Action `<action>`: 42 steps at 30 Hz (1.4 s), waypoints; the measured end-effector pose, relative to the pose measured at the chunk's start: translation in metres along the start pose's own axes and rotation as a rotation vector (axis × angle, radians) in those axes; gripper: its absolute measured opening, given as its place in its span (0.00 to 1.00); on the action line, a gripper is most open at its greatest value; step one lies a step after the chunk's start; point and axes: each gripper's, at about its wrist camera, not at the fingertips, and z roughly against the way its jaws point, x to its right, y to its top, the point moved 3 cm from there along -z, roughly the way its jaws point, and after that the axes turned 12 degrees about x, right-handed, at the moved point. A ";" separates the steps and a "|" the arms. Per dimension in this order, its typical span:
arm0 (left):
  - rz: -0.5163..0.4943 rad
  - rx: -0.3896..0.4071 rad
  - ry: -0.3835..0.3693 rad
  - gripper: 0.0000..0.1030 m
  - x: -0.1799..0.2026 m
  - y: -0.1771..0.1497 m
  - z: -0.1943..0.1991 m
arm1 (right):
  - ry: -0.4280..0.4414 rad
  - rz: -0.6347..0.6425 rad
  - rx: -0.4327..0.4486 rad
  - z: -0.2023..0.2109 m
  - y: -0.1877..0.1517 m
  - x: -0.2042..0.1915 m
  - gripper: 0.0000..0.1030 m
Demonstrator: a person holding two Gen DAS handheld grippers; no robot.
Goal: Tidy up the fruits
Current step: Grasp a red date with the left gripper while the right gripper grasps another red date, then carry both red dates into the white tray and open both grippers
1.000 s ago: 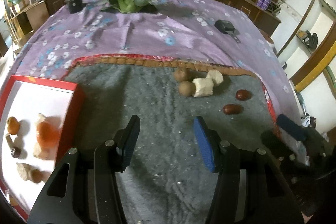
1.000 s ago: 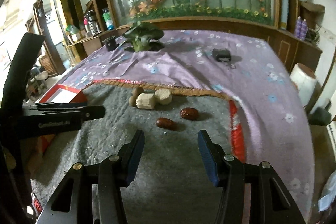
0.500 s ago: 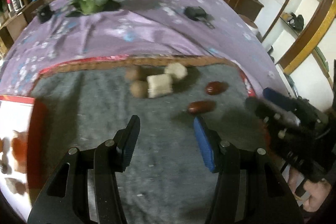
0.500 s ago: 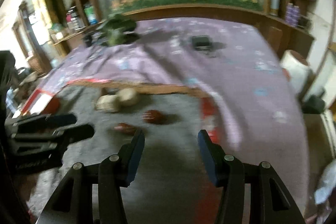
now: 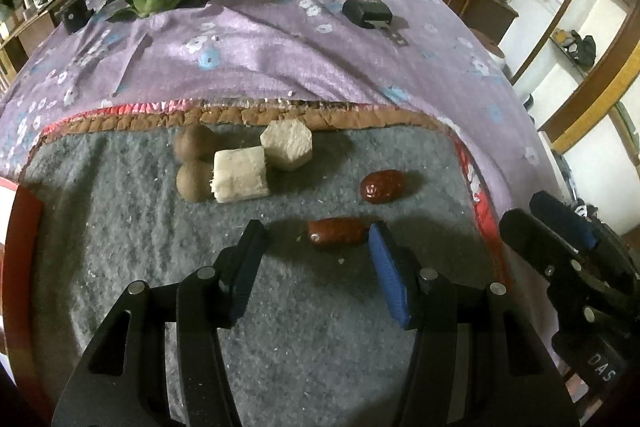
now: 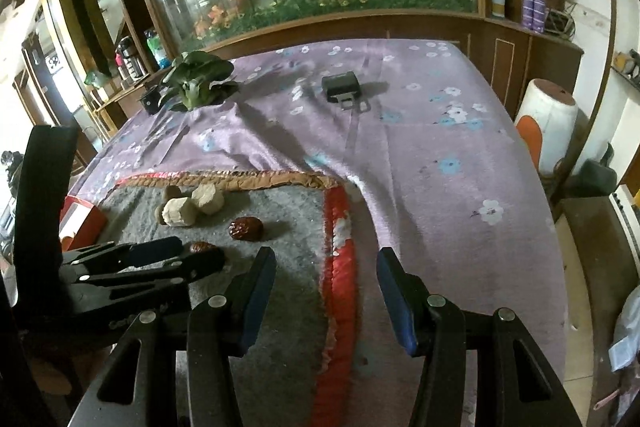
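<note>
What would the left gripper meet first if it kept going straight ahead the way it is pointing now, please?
Probably the nearer red date, lying on the grey mat just ahead of the open left gripper, close to its right fingertip; depth is uncertain.

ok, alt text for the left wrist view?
Open left tongs reach toward a red date lying on a grey mat. Beyond it lie another date, two pale chunks and two brown fruits.
</note>
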 end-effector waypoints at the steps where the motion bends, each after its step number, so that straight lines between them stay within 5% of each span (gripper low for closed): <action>1: -0.013 0.007 0.007 0.46 0.000 -0.001 0.000 | 0.002 0.002 -0.002 -0.001 0.000 0.000 0.50; 4: -0.055 0.032 0.041 0.23 -0.004 -0.003 0.001 | 0.008 0.005 -0.007 -0.002 0.000 -0.002 0.50; 7: -0.018 0.026 -0.003 0.23 -0.016 -0.003 0.004 | 0.029 -0.001 -0.016 -0.005 0.002 -0.005 0.50; 20: -0.018 0.074 0.042 0.23 -0.048 -0.007 0.047 | 0.079 0.142 -0.095 -0.067 0.004 -0.063 0.50; 23: -0.012 0.070 0.042 0.23 -0.054 -0.010 0.051 | 0.042 0.176 -0.107 -0.078 0.001 -0.065 0.30; 31: 0.010 0.097 0.077 0.23 -0.073 -0.014 0.070 | 0.038 0.185 -0.075 -0.047 -0.001 -0.072 0.28; 42: 0.039 0.160 0.180 0.23 -0.120 -0.026 0.119 | 0.206 0.245 0.011 0.008 -0.007 -0.167 0.28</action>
